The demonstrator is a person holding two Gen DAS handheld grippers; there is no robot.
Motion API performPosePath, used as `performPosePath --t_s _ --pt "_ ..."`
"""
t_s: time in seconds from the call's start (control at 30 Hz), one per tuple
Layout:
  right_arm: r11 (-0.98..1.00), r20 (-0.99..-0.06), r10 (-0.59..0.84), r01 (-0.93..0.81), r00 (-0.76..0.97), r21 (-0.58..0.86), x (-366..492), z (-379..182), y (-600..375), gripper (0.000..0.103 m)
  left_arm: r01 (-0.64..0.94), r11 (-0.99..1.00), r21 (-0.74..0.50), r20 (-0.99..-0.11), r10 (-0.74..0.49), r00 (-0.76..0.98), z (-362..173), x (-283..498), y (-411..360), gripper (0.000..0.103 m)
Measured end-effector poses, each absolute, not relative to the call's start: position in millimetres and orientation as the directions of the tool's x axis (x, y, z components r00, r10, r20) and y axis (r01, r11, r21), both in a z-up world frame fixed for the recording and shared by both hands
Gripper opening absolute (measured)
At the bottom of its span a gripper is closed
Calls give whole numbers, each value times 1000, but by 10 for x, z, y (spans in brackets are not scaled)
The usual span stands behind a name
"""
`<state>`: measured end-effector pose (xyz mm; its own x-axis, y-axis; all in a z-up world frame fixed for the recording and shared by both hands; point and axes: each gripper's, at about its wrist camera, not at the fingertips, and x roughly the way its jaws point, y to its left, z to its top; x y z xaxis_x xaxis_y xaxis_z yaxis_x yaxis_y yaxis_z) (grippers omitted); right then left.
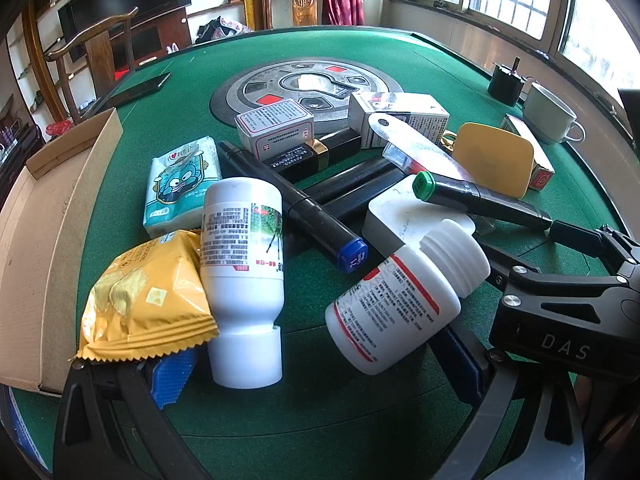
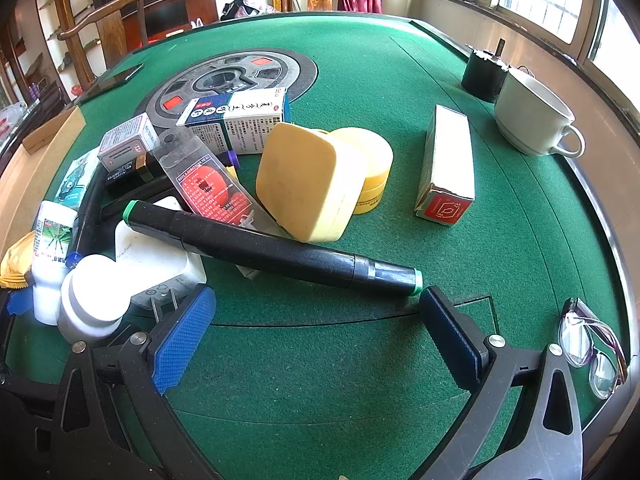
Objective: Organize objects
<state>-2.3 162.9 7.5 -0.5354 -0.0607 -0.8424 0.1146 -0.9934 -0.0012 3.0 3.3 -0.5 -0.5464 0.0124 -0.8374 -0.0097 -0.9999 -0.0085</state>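
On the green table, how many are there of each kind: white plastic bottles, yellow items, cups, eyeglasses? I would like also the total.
white plastic bottles: 2
yellow items (snack packet, square case, round jar): 3
cups: 1
eyeglasses: 1
Total: 7

left gripper [image 1: 320, 354]: black frame, curved grey arms, blue ribbed pads [image 1: 170, 376] on the fingers. right gripper [image 2: 316, 340]: black frame with triangular cut-outs, grey scuffed arms, silver round screws at the joints, blue pads [image 2: 182, 340] with a fine dimpled texture (the far one reads darker). its housing, seen from the left wrist, bears white letters "das".
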Motion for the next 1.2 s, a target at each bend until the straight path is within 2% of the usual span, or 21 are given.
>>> performPosePath --t_s 0.23,0.47,0.7,0.9,1.0,1.07,1.2 --pt "-992 -843 -66 126 -535 -2 -22 73 1637 103 -6 -1000 -10 -837 12 -546 -5 31 30 103" --pt "-978 -845 -108 208 -524 -4 -69 73 1658 103 10 -1000 -8 -837 2 -547 -12 17 60 103" --pt "-970 -847 -125 242 -517 -4 -72 77 1675 103 -68 -998 -1 -841 38 -540 38 189 2 102" --pt "-967 -855 -153 254 -495 26 -59 120 1749 102 -151 -988 -31 -791 117 -600 167 600 -278 102" --pt "-969 -844 -186 238 -504 71 20 219 1858 102 -163 -982 -92 -773 173 -610 202 737 -520 91" --pt "-968 -841 -191 237 -506 78 79 251 1900 102 -183 -977 -107 -767 198 -610 201 806 -595 77" --pt "-960 -813 -231 261 -534 101 277 288 1976 102 -205 -971 -125 -767 225 -600 183 854 -639 76"
